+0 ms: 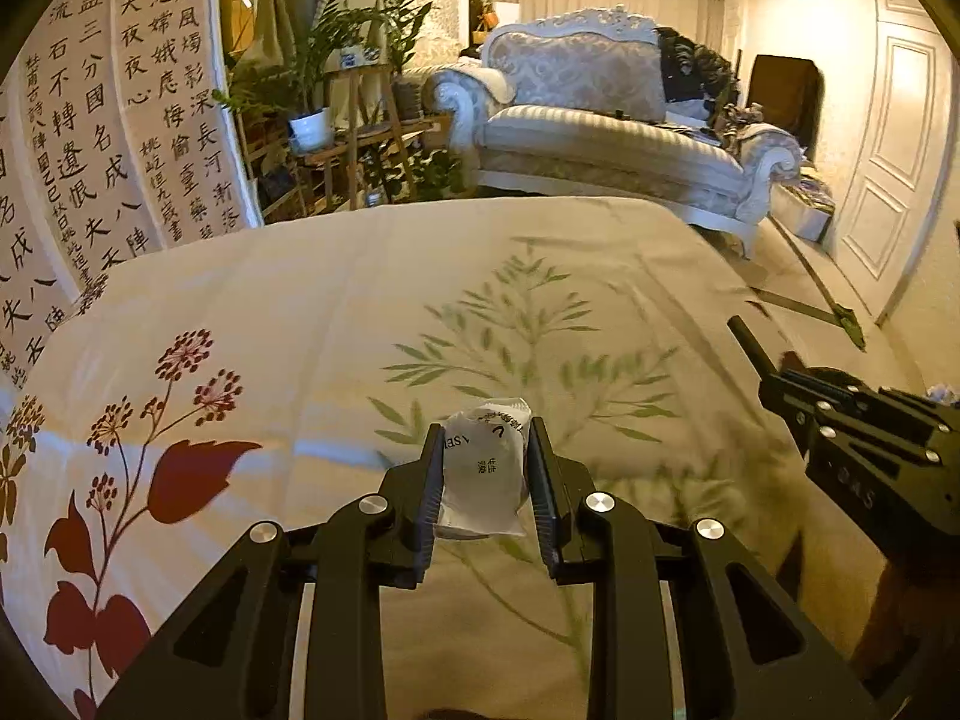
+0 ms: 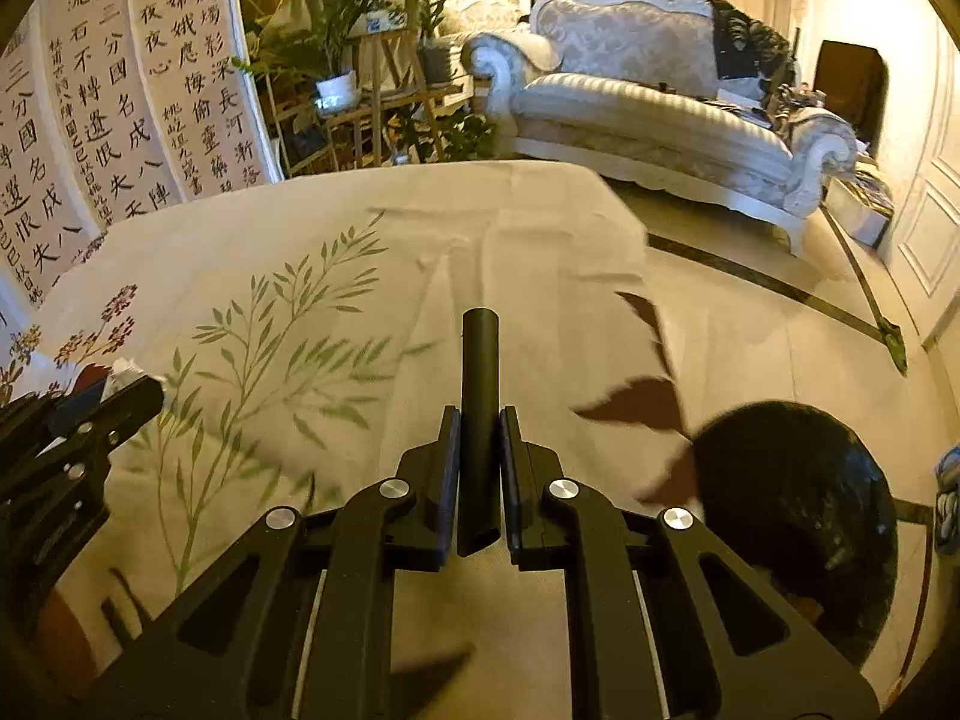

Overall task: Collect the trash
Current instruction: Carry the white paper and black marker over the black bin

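Observation:
My left gripper (image 1: 485,438) is shut on a white plastic-wrapped packet with printed characters (image 1: 483,474), held just above the floral bedspread (image 1: 312,312). My right gripper (image 2: 480,420) is shut on a black tube (image 2: 479,414) that stands up between its jaws and sticks out past the tips. The right gripper also shows at the right edge of the left wrist view (image 1: 864,438), with the tube's end (image 1: 750,342) pointing up-left. The left gripper shows at the left edge of the right wrist view (image 2: 90,426).
A black trash bag (image 2: 798,510) with a dark opening sits beside the bed at lower right. Beyond the bed are a calligraphy screen (image 1: 120,120), potted plants on wooden stands (image 1: 336,114), an ornate sofa (image 1: 600,120) and a white door (image 1: 894,150).

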Demonstrator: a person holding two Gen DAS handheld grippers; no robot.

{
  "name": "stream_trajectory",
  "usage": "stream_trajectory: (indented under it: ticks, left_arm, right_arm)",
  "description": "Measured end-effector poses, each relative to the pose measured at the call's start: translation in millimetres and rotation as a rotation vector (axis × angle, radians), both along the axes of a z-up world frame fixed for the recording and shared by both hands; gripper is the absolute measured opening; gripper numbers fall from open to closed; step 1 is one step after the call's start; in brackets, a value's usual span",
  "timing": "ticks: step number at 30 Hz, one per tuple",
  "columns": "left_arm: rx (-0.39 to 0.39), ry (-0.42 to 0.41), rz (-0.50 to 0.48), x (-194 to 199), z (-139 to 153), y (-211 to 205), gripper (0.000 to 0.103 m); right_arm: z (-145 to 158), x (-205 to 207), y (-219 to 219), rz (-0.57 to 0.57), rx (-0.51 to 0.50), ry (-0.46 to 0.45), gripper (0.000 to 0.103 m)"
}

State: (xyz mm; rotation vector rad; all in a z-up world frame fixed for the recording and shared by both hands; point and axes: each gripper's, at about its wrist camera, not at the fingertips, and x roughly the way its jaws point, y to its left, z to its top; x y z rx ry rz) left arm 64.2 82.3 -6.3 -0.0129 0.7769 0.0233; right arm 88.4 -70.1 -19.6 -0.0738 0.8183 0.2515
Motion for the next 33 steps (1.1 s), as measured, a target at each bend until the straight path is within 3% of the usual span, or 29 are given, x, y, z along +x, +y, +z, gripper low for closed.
stream_trajectory:
  ticks: [15,33]
  left_arm:
    - [-0.008,-0.038,-0.182,-27.9,10.7,-91.2,0.028]
    - [0.004,-0.038,-0.319,-33.9,6.0,-176.3,0.028]
  right_arm:
    - [20.8,-72.6,-94.4,-0.184,0.007,-0.075,0.013]
    - [10.5,-99.4,-168.5,-0.336,0.024,-0.084,0.013]
